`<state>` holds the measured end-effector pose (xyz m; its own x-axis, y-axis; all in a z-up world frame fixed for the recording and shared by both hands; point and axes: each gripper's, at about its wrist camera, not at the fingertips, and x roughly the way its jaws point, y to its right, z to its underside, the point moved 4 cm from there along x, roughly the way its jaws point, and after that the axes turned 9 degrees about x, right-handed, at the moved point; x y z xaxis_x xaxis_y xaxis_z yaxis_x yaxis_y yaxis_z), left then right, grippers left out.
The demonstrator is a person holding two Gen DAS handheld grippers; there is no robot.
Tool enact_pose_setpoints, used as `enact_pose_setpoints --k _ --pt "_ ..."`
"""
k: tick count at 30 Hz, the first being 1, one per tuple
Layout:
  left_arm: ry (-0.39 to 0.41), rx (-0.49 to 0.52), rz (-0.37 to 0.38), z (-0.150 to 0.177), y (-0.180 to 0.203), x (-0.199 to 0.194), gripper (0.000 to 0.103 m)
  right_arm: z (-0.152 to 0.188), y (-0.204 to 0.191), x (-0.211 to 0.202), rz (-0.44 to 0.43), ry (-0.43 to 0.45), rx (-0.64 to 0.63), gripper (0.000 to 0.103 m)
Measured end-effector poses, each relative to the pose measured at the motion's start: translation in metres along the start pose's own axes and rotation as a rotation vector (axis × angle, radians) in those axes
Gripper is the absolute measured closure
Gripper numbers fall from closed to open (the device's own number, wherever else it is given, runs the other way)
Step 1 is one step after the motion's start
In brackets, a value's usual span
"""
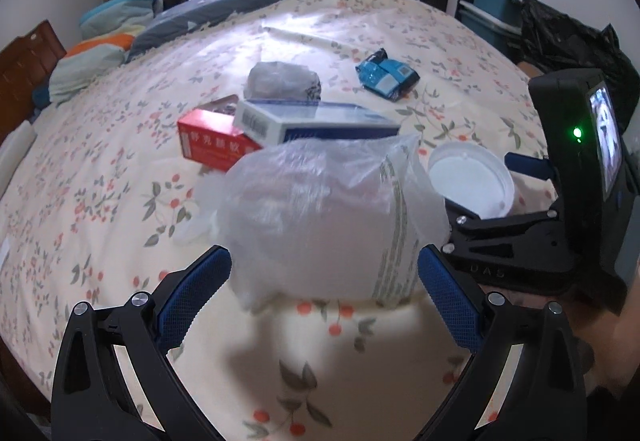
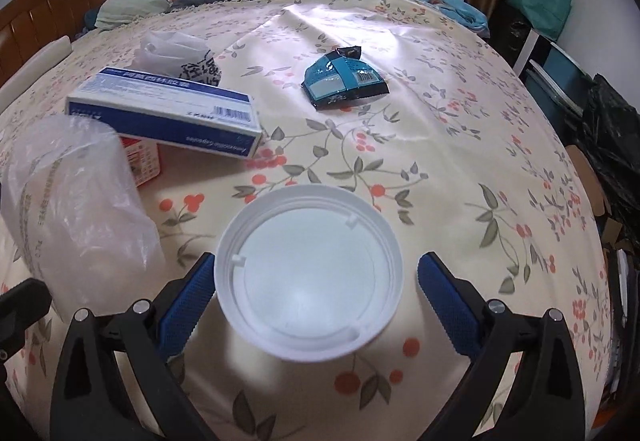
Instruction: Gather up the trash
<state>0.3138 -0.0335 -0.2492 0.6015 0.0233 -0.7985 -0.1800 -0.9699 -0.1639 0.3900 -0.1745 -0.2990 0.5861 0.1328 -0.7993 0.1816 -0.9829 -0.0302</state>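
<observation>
With both grippers spread wide, I'm lining up grabs: bag (image 1: pixel 320 217) sits between my left gripper (image 1: pixel 324 277) fingers, lid (image 2: pixel 310 273) between my right gripper's (image 2: pixel 312 293); next, squeeze both.

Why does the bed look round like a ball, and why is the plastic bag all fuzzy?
In both wrist views the fisheye lens bends the flowery bedspread into a dome. In the left wrist view the clear plastic bag sits very near the lens, so it blurs. In the right wrist view window light makes a shiny patch on the white lid.
</observation>
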Motion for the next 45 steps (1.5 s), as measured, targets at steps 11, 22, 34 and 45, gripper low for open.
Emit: enact_pose_setpoints --k 11,22,34,45 --pt "-0.042 0.05 0.089 -0.012 0.01 0.035 0.006 -0.003 0.017 0.0 0.022 0.012 0.03 0.007" --pt "-0.042 0.055 0.171 -0.013 0.032 0.046 0.006 0.009 0.072 -0.015 0.071 0.012 0.09 0.012" --pt "0.04 0.278 0.182 -0.009 0.095 0.018 0.006 0.025 0.1 -0.021 0.104 0.004 0.114 0.013" --pt "0.049 0.41 0.102 -0.052 0.046 0.047 0.006 0.027 0.098 -0.019 0.108 0.002 0.113 0.013"
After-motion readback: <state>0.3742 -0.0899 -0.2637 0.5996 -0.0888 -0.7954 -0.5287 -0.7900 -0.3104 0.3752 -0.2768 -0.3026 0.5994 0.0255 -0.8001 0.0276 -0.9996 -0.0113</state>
